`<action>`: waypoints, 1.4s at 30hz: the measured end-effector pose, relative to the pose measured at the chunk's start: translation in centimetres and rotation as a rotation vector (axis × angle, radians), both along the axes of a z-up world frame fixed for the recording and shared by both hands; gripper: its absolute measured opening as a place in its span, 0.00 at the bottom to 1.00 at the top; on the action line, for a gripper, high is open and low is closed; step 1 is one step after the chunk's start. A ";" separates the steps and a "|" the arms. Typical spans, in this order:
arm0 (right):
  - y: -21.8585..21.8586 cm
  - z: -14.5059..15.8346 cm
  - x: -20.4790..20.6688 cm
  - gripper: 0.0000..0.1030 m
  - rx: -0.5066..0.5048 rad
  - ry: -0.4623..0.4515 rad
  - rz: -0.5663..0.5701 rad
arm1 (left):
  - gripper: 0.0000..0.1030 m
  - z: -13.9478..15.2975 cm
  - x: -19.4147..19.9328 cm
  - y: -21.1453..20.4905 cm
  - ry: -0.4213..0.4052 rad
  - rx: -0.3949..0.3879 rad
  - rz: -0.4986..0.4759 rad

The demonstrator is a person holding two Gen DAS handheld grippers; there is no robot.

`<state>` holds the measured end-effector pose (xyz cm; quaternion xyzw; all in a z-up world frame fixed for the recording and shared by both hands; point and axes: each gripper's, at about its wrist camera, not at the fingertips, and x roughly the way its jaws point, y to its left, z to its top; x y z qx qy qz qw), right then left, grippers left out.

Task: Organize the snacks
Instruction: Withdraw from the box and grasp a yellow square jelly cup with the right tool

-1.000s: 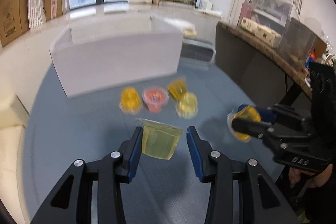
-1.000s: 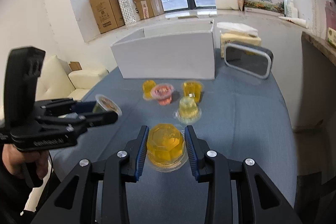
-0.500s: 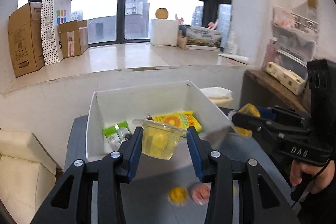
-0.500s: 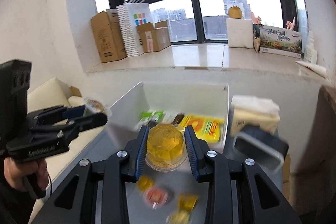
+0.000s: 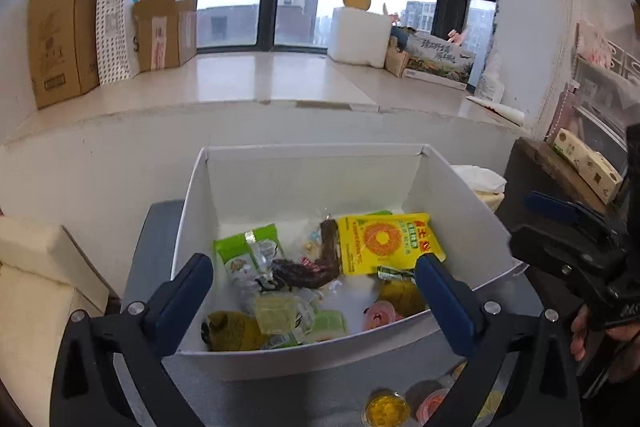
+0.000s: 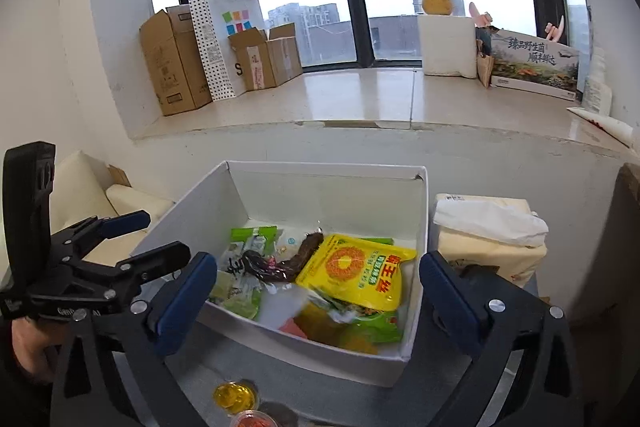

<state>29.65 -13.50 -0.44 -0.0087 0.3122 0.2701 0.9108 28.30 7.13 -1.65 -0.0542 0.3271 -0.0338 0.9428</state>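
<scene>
A white box (image 5: pixel 192 211) (image 6: pixel 416 311) on the grey table holds snack packets, among them a yellow packet (image 5: pixel 384 243) (image 6: pixel 356 275), green packets (image 5: pixel 240 251) and jelly cups (image 5: pixel 276 313). My left gripper (image 5: pixel 316 303) is open and empty above the box's near wall. My right gripper (image 6: pixel 318 301) is open and empty above the box too. Each gripper shows in the other's view: the right gripper (image 5: pixel 560 239) at the box's right, the left gripper (image 6: pixel 120 247) at its left. Loose jelly cups, yellow (image 5: pixel 386 409) (image 6: pixel 236 397) and red (image 5: pixel 434 401) (image 6: pixel 252 419), stand on the table in front of the box.
A tissue pack (image 6: pixel 488 239) sits right of the box. A cream sofa (image 5: pixel 36 275) lies to the left. Behind is a wide sill (image 5: pixel 240 83) with cardboard boxes (image 5: pixel 60 35), a paper bag and a white foam block (image 5: pixel 360 35). A dark shelf (image 5: pixel 560 163) stands at right.
Both grippers have opened and let go of their jelly cups, which now lie in the box. Both views have moved closer over the box.
</scene>
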 end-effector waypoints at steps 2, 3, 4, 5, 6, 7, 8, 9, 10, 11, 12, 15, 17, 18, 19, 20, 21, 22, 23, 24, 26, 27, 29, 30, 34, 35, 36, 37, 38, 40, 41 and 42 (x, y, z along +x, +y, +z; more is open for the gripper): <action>-0.1 -0.1 -0.4 1.00 0.000 -0.002 0.007 | 1.00 -0.1 0.0 0.0 -0.004 0.004 0.000; -0.1 -0.1 -0.8 1.00 0.002 0.000 0.012 | 1.00 -0.2 -0.1 -0.1 -0.002 0.005 -0.003; -0.2 -0.1 -1.0 1.00 0.002 0.000 0.014 | 1.00 -0.2 -0.2 -0.1 0.004 0.003 -0.003; -0.4 0.0 -1.3 1.00 0.003 -0.002 0.013 | 1.00 -0.2 -0.5 -0.2 0.005 0.001 -0.004; -0.6 0.0 -1.8 1.00 0.011 -0.002 0.016 | 1.00 -0.1 -0.8 -0.3 0.002 -0.002 -0.008; -0.7 0.0 -2.1 1.00 0.018 0.000 0.017 | 1.00 -0.1 -1.3 -0.4 0.004 -0.005 -0.016; -1.0 0.0 -2.6 1.00 0.021 0.000 0.011 | 1.00 -0.1 -1.8 -0.6 0.013 -0.006 -0.027; -1.3 -0.2 -3.3 1.00 0.020 0.001 0.010 | 1.00 -0.2 -2.3 -0.7 0.019 -0.006 -0.032; -1.6 -0.4 -4.1 1.00 0.025 0.001 0.014 | 1.00 -0.3 -3.1 -0.9 0.021 -0.006 -0.034; -2.0 -0.5 -4.8 1.00 0.028 0.003 0.019 | 1.00 -0.4 -4.0 -1.1 0.020 -0.005 -0.040; -2.3 -1.0 -5.8 1.00 0.023 0.011 0.026 | 1.00 -0.6 -5.4 -1.5 0.019 -0.002 -0.054; -3.5 -2.9 -8.5 1.00 -0.018 0.035 0.007 | 1.00 -1.7 -9.2 -2.4 0.018 -0.006 -0.083; -4.4 -4.7 -10.5 1.00 -0.019 0.074 0.002 | 1.00 -2.6 -11.6 -3.0 0.025 -0.023 -0.100; -4.7 -5.3 -11.1 1.00 -0.024 0.090 -0.002 | 1.00 -3.1 -12.8 -3.4 0.031 -0.031 -0.104; -5.0 -6.1 -11.9 1.00 -0.035 0.100 -0.011 | 1.00 -3.5 -13.7 -3.6 0.034 -0.037 -0.108; -5.2 -6.7 -12.6 1.00 -0.049 0.102 -0.023 | 1.00 -4.0 -14.7 -3.9 0.038 -0.045 -0.114; -5.3 -7.4 -13.3 1.00 -0.056 0.108 -0.030 | 1.00 -4.5 -15.7 -4.2 0.045 -0.051 -0.118; -5.4 -7.9 -13.7 1.00 -0.052 0.119 -0.031 | 1.00 -4.8 -16.2 -4.5 0.051 -0.049 -0.117; -5.5 -8.3 -14.0 1.00 -0.049 0.128 -0.036 | 1.00 -5.0 -16.7 -4.7 0.056 -0.045 -0.117; -5.5 -8.7 -14.2 1.00 -0.050 0.135 -0.040 | 1.00 -5.3 -17.2 -4.9 0.059 -0.048 -0.121; -5.4 -9.2 -14.2 1.00 -0.046 0.151 -0.046 | 1.00 -5.6 -17.8 -5.2 0.067 -0.054 -0.130; -5.4 -9.4 -14.0 1.00 -0.034 0.157 -0.051 | 1.00 -5.7 -18.0 -5.3 0.069 -0.049 -0.129; -5.4 -9.6 -13.4 1.00 -0.014 0.166 -0.069 | 1.00 -5.7 -18.4 -5.3 0.074 -0.046 -0.122; -5.4 -9.6 -13.1 1.00 0.001 0.174 -0.077 | 1.00 -5.8 -18.7 -5.3 0.072 -0.051 -0.123; -4.9 -10.0 -11.4 1.00 0.040 0.199 -0.124 | 1.00 -5.7 -19.6 -5.1 0.068 -0.060 -0.119; -4.7 -10.1 -11.0 1.00 0.038 0.201 -0.128 | 1.00 -5.8 -19.8 -5.0 0.068 -0.063 -0.118; -4.5 -10.3 -10.5 1.00 0.033 0.208 -0.131 | 1.00 -5.8 -19.8 -5.0 0.068 -0.063 -0.118; -4.3 -10.4 -10.1 1.00 0.031 0.211 -0.137 | 1.00 -5.8 -20.0 -5.0 0.067 -0.065 -0.116; -4.1 -10.6 -9.6 1.00 0.030 0.216 -0.141 | 1.00 -5.8 -20.2 -5.0 0.067 -0.067 -0.116; -3.7 -10.9 -8.7 0.99 0.037 0.240 -0.148 | 1.00 -5.9 -20.3 -5.0 0.069 -0.068 -0.118; -3.5 -11.1 -8.2 0.97 0.043 0.256 -0.150 | 1.00 -5.9 -20.3 -4.9 0.071 -0.068 -0.119; -3.3 -11.3 -7.7 0.90 0.049 0.274 -0.159 | 1.00 -6.0 -20.3 -4.9 0.074 -0.070 -0.120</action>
